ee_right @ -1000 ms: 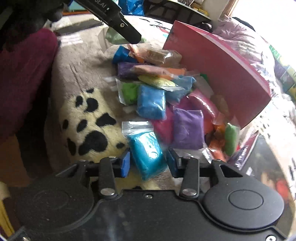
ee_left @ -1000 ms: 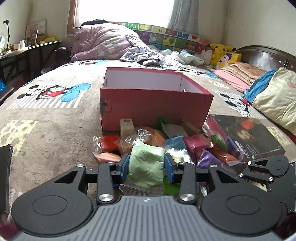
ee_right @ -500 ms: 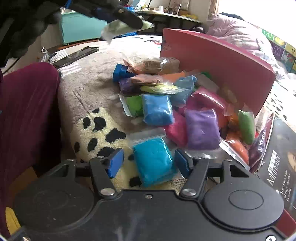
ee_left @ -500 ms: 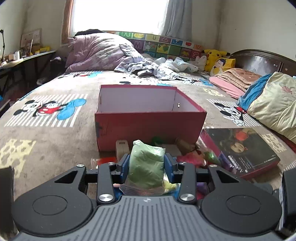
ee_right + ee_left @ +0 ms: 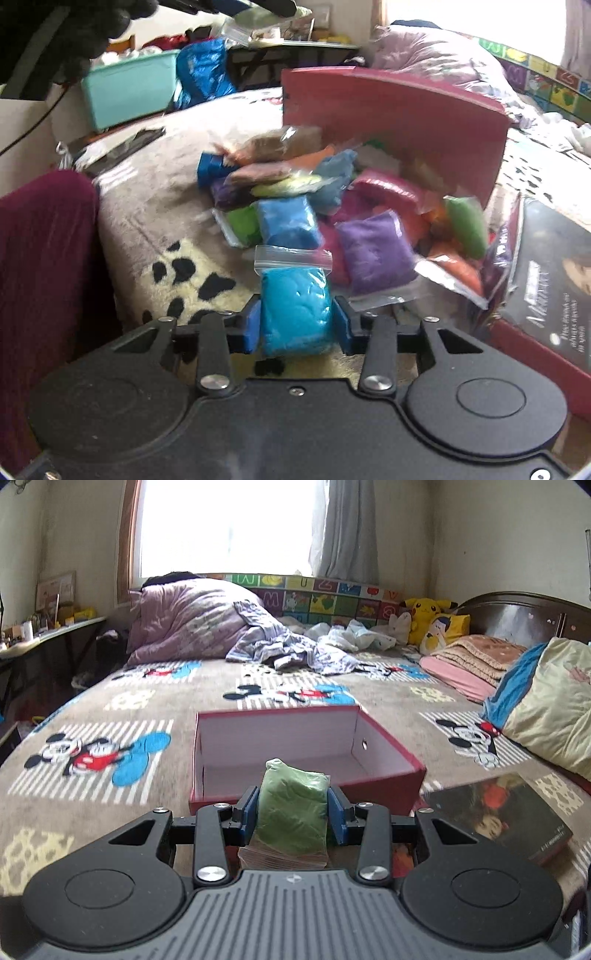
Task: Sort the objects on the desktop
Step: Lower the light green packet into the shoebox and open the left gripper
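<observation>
Clay packets in clear zip bags, in many colours, lay heaped (image 5: 317, 206) on the patterned bedspread (image 5: 110, 709) against the near wall of an open red cardboard box (image 5: 306, 738). The left gripper (image 5: 291, 812) was clamped on a pale green clay packet (image 5: 291, 808), held in front of the box's near rim. The right gripper (image 5: 295, 325) squeezed a turquoise clay packet (image 5: 295, 306) at the edge of the heap. A dark hardcover book (image 5: 550, 273) lay just beside the pile.
</observation>
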`<act>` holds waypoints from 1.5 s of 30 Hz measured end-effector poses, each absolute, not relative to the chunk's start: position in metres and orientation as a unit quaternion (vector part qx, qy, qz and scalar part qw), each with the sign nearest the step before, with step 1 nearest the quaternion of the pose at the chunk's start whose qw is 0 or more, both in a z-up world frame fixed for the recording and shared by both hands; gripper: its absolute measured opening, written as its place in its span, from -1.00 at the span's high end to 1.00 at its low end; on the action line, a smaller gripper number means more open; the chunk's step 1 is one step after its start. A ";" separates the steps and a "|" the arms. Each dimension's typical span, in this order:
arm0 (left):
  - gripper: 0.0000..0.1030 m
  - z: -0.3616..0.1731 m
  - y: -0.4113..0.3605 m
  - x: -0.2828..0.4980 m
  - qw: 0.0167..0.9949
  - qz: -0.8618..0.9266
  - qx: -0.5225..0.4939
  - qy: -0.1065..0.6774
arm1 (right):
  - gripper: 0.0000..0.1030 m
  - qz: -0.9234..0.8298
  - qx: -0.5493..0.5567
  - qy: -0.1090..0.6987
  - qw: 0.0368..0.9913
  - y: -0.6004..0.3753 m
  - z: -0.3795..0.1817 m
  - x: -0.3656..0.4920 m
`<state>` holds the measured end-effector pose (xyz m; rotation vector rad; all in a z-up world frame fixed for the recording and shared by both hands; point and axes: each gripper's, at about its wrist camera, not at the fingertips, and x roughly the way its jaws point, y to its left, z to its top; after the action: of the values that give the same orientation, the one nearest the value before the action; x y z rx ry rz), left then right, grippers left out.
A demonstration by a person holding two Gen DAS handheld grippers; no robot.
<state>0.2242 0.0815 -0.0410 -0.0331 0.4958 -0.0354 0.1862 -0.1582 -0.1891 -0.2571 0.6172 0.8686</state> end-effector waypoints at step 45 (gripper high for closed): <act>0.25 -0.131 0.103 0.411 0.923 0.027 -0.044 0.382 | 0.21 0.402 -0.128 0.298 0.856 -0.159 -0.204 0.190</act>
<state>0.4112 0.1033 -0.1307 -0.0912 0.7846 0.0547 0.1902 -0.1593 -0.2040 -0.2697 0.6269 0.8449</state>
